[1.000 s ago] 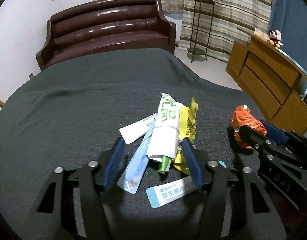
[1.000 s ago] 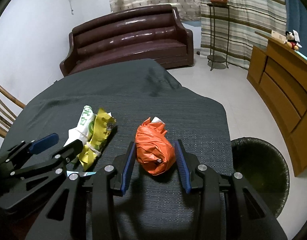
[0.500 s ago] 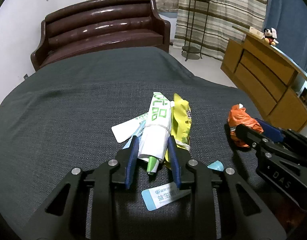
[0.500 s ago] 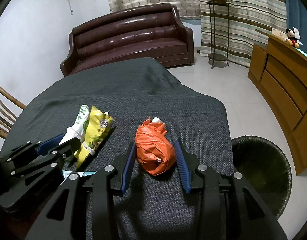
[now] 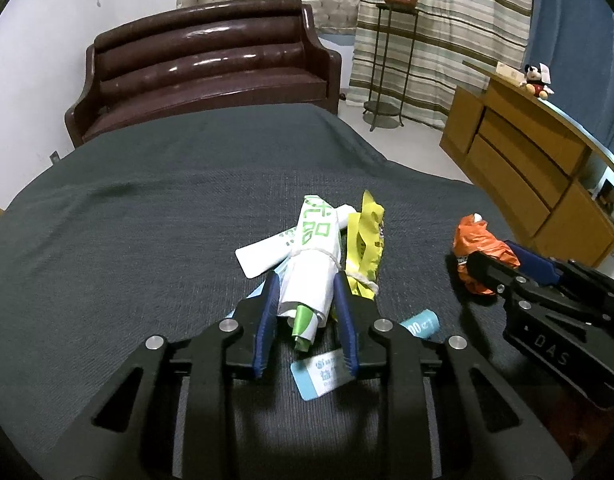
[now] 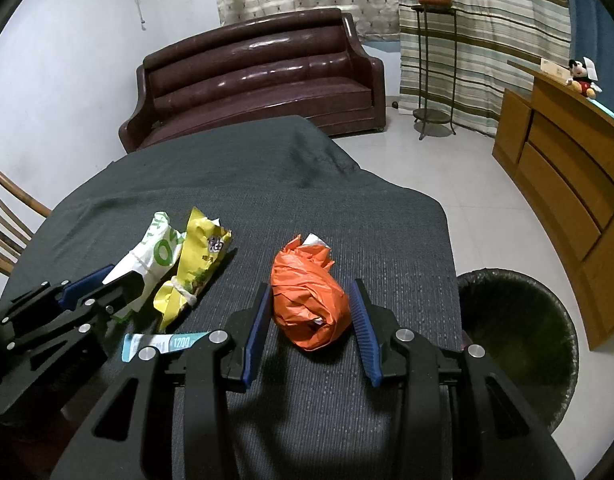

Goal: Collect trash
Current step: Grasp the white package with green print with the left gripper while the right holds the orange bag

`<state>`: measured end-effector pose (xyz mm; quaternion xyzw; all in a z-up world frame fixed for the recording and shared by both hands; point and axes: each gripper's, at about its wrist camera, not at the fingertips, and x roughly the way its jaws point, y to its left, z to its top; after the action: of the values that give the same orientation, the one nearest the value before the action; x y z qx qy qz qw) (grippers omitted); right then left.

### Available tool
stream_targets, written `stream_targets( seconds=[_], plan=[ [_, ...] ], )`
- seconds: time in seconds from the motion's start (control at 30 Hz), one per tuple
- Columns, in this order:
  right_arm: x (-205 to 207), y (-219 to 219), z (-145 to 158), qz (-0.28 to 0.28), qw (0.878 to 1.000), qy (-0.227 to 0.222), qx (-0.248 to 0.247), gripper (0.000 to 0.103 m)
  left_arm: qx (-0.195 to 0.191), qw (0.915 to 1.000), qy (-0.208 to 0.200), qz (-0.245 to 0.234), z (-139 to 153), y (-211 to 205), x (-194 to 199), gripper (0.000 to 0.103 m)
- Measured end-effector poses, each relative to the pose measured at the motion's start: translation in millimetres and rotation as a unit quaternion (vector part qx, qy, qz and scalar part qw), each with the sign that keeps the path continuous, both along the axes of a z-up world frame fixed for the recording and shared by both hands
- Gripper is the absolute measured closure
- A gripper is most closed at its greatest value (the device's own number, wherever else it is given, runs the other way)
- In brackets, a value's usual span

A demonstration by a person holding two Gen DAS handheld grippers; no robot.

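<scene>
My left gripper (image 5: pixel 307 286) is shut on a white and green rolled wrapper (image 5: pixel 313 264), which also shows in the right wrist view (image 6: pixel 147 256). A yellow wrapper (image 5: pixel 363 248) lies right of it on the dark tablecloth (image 5: pixel 147 220). Flat sachets (image 5: pixel 323 372) lie under the left gripper. My right gripper (image 6: pixel 311 296) is open around a crumpled orange bag (image 6: pixel 307 300); its blue pads sit on both sides of the bag, close to it.
A black lined trash bin (image 6: pixel 519 340) stands on the floor right of the table. A brown sofa (image 6: pixel 259 76) is behind the table, a wooden cabinet (image 6: pixel 567 168) at right, a plant stand (image 6: pixel 431 60) by the curtain, a wooden chair (image 6: pixel 7 232) at left.
My left gripper closed from wide open onto the white and green wrapper, and the wrapper has shifted slightly with it. My right gripper stayed open around the orange bag.
</scene>
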<state>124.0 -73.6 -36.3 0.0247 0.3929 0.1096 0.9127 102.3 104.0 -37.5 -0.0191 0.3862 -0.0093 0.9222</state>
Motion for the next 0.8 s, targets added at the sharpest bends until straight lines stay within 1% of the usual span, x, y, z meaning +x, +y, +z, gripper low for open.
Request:
stream_targets(
  seconds=[0.13,0.2,0.33,0.5,0.8],
  plan=[
    [-1,0,-1,0.000,1.000,0.001,-0.001,0.063,0.000,1.0000,0.005,-0.002,-1,0,-3,0.076],
    [-2,1,-1,0.000,1.000,0.002,-0.001,0.063,-0.001,0.9998,0.019,-0.008,-3,-1,-3,0.075],
    [-2,1,-1,0.001,1.000,0.001,-0.002,0.063,-0.002,0.9997,0.024,-0.004,-6,1,-1,0.073],
    [-2,1,-2,0.001,1.000,0.001,-0.002,0.063,0.000,0.9997,0.024,0.000,-6,3,5,0.066],
    [0,4,-6,0.005,1.000,0.004,-0.002,0.063,0.001,0.9995,0.031,-0.005,-9,3,20,0.065]
  ],
)
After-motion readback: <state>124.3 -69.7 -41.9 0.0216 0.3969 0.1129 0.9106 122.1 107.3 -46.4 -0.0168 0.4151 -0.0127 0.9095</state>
